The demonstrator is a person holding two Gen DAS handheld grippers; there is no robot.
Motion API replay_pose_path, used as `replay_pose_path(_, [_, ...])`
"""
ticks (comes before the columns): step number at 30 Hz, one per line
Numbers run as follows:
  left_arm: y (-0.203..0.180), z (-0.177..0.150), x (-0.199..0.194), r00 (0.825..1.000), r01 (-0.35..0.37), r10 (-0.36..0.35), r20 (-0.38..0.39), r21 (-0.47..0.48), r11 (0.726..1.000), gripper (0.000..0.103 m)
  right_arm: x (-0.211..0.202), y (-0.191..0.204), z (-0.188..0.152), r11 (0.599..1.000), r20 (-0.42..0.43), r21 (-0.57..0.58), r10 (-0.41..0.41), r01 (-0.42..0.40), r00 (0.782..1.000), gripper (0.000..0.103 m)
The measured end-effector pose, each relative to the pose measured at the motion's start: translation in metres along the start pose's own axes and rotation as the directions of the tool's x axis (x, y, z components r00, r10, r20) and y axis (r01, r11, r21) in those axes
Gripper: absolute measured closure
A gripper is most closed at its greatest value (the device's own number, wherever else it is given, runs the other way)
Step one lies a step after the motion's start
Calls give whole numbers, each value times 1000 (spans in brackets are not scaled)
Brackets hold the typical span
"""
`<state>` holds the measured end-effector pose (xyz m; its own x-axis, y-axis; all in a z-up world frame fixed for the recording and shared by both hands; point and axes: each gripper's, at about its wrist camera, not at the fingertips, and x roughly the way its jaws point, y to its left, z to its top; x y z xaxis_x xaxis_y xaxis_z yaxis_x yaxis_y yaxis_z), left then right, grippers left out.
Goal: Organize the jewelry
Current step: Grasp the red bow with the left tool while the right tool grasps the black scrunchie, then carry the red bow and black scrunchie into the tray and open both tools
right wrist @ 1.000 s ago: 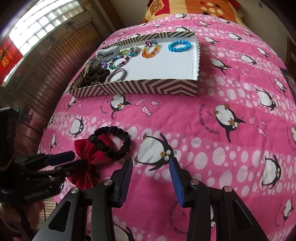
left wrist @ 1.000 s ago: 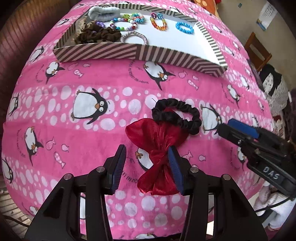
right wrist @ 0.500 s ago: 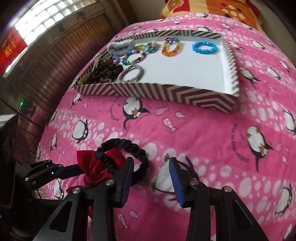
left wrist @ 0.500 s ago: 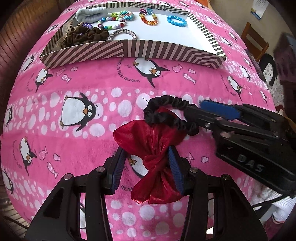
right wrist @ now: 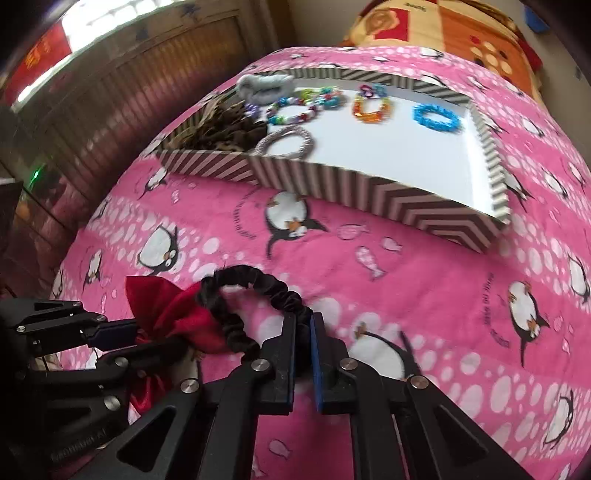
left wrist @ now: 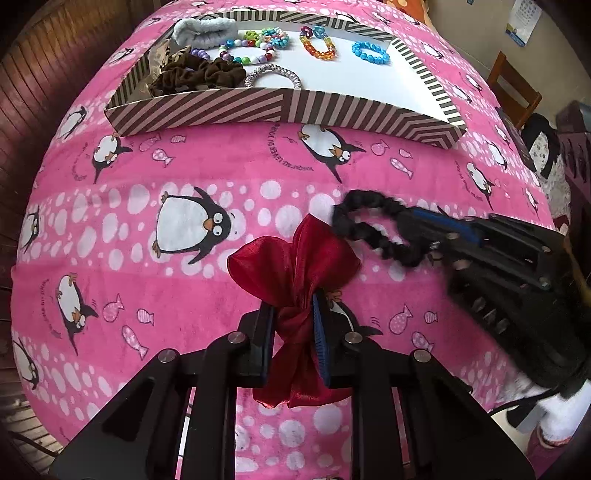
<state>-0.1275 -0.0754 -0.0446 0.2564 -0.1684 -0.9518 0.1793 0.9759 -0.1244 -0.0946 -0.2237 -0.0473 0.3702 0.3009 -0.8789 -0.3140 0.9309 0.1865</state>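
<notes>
A red satin bow (left wrist: 295, 266) lies on the pink penguin blanket, and my left gripper (left wrist: 293, 321) is shut on its knot. A black scrunchie (left wrist: 373, 230) touches the bow's upper right. My right gripper (right wrist: 303, 325) is shut on the scrunchie (right wrist: 243, 291) at its right side, and the scrunchie looks stretched and slightly lifted. The right gripper (left wrist: 436, 236) shows in the left wrist view, and the left gripper (right wrist: 122, 332) in the right wrist view. The striped tray (left wrist: 280, 107) sits farther back.
The tray (right wrist: 369, 192) holds brown scrunchies (left wrist: 199, 74), a grey scrunchie (left wrist: 203, 29), a silver hair tie (left wrist: 271, 75) and several bead bracelets (left wrist: 317, 42). Its right half has bare white floor. A wooden wall is at the left, a chair (left wrist: 513, 88) at the right.
My left gripper closed on the red bow's knot. My right gripper moved in and closed on the black scrunchie, pulling it to the right off the bow.
</notes>
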Motion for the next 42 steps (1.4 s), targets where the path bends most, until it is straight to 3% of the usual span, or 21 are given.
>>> replay_pose_path(9, [-2,-1,-5,1000,-11,11,12,1,1000,86,-18,-28,-10,998,3,68,-15,15,1000,97])
replay_pose_path(29, [-6,0,1,999,-37,37,5,-4,999,86,-17,-37,-24,994,-21,113,5,-3,1000,96])
replay_pose_path(34, [-5,4,-10,1000,-14,14,21,-6,1000,86,-32,-38,-20,993,22,113,28,-31,999,96])
replay_pose_path(42, [1,30,-45,993,2,0,118,-23,1000,86,-79,-39,3,995,120,93,23,-35,992,96])
